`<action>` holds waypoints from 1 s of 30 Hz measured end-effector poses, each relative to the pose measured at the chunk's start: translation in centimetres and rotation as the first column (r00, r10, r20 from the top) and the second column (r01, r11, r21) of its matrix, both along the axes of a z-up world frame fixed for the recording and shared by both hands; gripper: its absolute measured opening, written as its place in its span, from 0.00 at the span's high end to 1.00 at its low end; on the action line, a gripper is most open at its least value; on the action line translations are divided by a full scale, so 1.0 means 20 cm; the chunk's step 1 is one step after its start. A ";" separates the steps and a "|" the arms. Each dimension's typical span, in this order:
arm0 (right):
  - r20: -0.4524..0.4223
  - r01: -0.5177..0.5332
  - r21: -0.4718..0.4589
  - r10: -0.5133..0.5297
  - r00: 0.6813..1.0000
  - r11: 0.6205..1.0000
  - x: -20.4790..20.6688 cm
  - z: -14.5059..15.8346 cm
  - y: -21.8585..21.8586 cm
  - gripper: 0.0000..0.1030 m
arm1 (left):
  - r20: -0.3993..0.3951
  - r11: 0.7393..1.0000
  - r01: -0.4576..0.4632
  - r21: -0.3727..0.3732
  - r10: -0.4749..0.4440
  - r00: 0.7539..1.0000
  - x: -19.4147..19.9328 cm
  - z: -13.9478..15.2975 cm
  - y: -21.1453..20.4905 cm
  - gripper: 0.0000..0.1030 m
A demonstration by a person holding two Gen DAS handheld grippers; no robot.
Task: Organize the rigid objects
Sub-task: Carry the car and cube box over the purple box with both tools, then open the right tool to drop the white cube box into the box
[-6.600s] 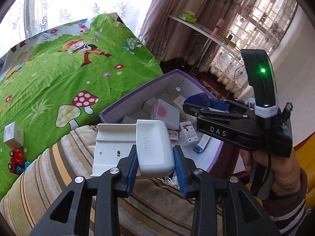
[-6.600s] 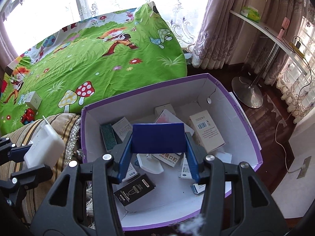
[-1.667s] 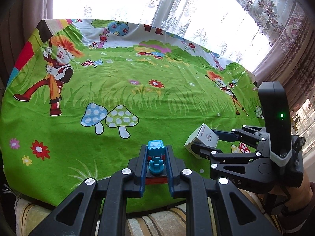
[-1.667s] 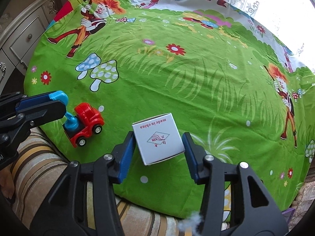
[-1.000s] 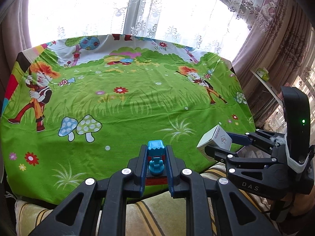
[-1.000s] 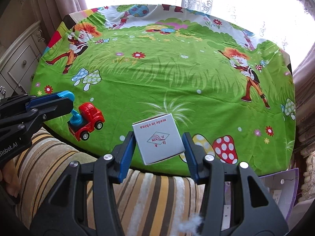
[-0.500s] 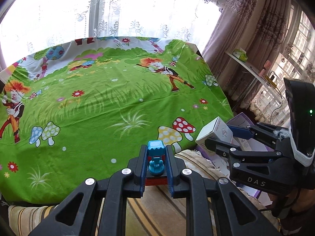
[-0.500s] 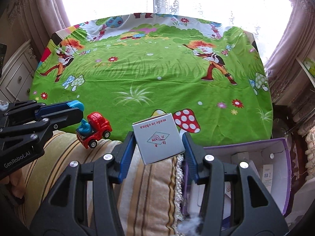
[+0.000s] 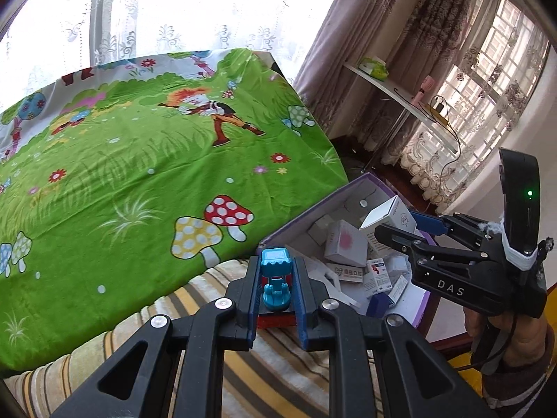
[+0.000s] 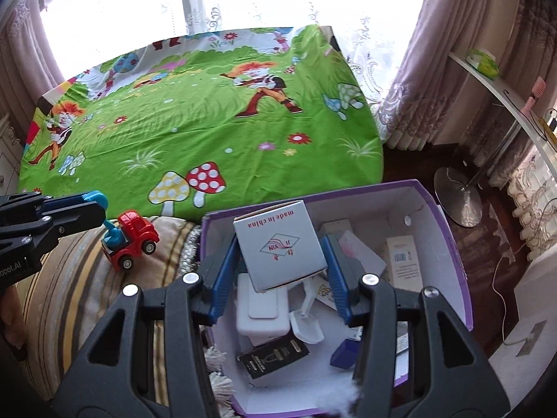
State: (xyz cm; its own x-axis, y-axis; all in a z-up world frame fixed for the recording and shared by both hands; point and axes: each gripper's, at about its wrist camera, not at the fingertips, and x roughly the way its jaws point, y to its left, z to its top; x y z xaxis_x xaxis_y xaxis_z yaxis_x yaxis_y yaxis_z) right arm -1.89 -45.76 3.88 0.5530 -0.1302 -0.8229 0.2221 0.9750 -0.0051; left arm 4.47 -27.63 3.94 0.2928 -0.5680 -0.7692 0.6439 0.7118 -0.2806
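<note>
Above purple box (image 10: pixel 449 244): right gripper (image 10: pixel 283 278) clamps white carton (image 10: pixel 280 245), held over packets inside. Beside it, over striped cushion (image 9: pixel 278 365): left gripper (image 9: pixel 276 299) pinches red-and-blue toy truck (image 10: pixel 128 238). Green cartoon bedsheet (image 9: pixel 139 174) beyond.

Daylight, strong, from the windows behind the lace curtains (image 9: pixel 181 24); panes blown out to white in both views. Green bedsheet (image 10: pixel 209 111) brightly lit, slightly soft with motion blur in the right wrist view. Inside of the purple box (image 10: pixel 463 278) evenly lit, shadows soft. Heavy fisheye bending: curtains and shelf (image 9: pixel 400 97) curve; dark vignette at corners. Near black gripper frames dim but sharp.
</note>
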 end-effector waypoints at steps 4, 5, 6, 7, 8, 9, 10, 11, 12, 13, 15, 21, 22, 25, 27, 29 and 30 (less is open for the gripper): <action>-0.013 0.052 -0.006 -0.053 0.999 0.999 -0.06 -0.04 -0.11 0.49 | -0.018 0.999 0.052 0.012 -0.052 0.998 -0.03 -0.02 -0.13 0.82; -0.017 0.064 -0.005 -0.064 0.998 0.998 -0.07 -0.05 -0.14 0.49 | -0.024 0.998 0.067 0.014 -0.067 0.997 -0.04 -0.03 -0.17 0.82; -0.020 0.074 -0.005 -0.075 0.997 0.997 -0.09 -0.06 -0.16 0.49 | -0.030 0.996 0.082 0.018 -0.082 0.996 -0.05 -0.04 -0.20 0.82; -0.024 0.084 -0.002 -0.084 0.996 0.996 -0.10 -0.07 -0.18 0.49 | -0.036 0.995 0.099 0.023 -0.098 0.995 -0.06 -0.04 -0.24 0.82; -0.028 0.094 0.001 -0.094 0.995 0.996 -0.12 -0.08 -0.20 0.49 | -0.043 0.993 0.117 0.028 -0.116 0.992 -0.07 -0.05 -0.28 0.82; -0.032 0.104 0.003 -0.104 0.994 0.995 -0.13 -0.09 -0.22 0.49 | -0.050 0.990 0.134 0.035 -0.132 0.990 -0.08 -0.06 -0.32 0.82; -0.035 0.115 0.005 -0.115 0.993 0.993 -0.15 -0.11 -0.25 0.49 | -0.059 0.988 0.152 0.039 -0.149 0.987 -0.09 -0.07 -0.36 0.82; -0.038 0.126 0.008 -0.126 0.991 0.992 -0.16 -0.12 -0.27 0.49 | -0.068 0.985 0.170 0.042 -0.167 0.984 -0.11 -0.08 -0.40 0.82; -0.040 0.139 0.011 -0.139 0.989 0.990 -0.18 -0.13 -0.30 0.49 | -0.075 0.981 0.187 0.049 -0.183 0.980 -0.12 -0.09 -0.44 0.82; -0.042 0.152 0.014 -0.151 0.988 0.988 -0.19 -0.14 -0.33 0.49 | -0.080 0.977 0.204 0.056 -0.199 0.977 -0.14 -0.10 -0.48 0.82; -0.043 0.177 0.018 -0.177 0.983 0.984 -0.23 -0.16 -0.38 0.49 | -0.102 0.969 0.237 0.070 -0.229 0.968 -0.16 -0.13 -0.57 0.82; -0.033 0.251 0.032 -0.250 0.968 0.968 -0.33 -0.18 -0.52 0.49 | -0.176 0.941 0.312 0.127 -0.288 0.941 -0.23 -0.22 -0.81 0.82; -0.030 0.260 0.036 -0.259 0.965 0.965 -0.35 -0.18 -0.55 0.49 | -0.188 0.938 0.317 0.140 -0.289 0.939 -0.24 -0.24 -0.85 0.82; -0.021 0.284 0.048 -0.283 0.959 0.958 -0.40 -0.19 -0.59 0.49 | -0.232 0.930 0.323 0.175 -0.280 0.932 -0.25 -0.31 -0.93 0.82; -0.017 0.294 0.056 -0.294 0.956 0.954 -0.42 -0.19 -0.62 0.49 | -0.269 0.927 0.323 0.192 -0.268 0.925 -0.26 -0.35 -0.98 0.82; -0.015 0.302 0.065 -0.302 0.953 0.951 -0.44 -0.21 -0.64 0.49 | -0.294 0.924 0.317 0.215 -0.249 0.923 -0.26 -0.40 -1.02 0.82; -0.013 0.306 0.070 -0.305 0.952 0.950 -0.45 -0.21 -0.65 0.49 | -0.302 0.922 0.311 0.229 -0.237 0.924 -0.27 -0.42 -1.04 0.82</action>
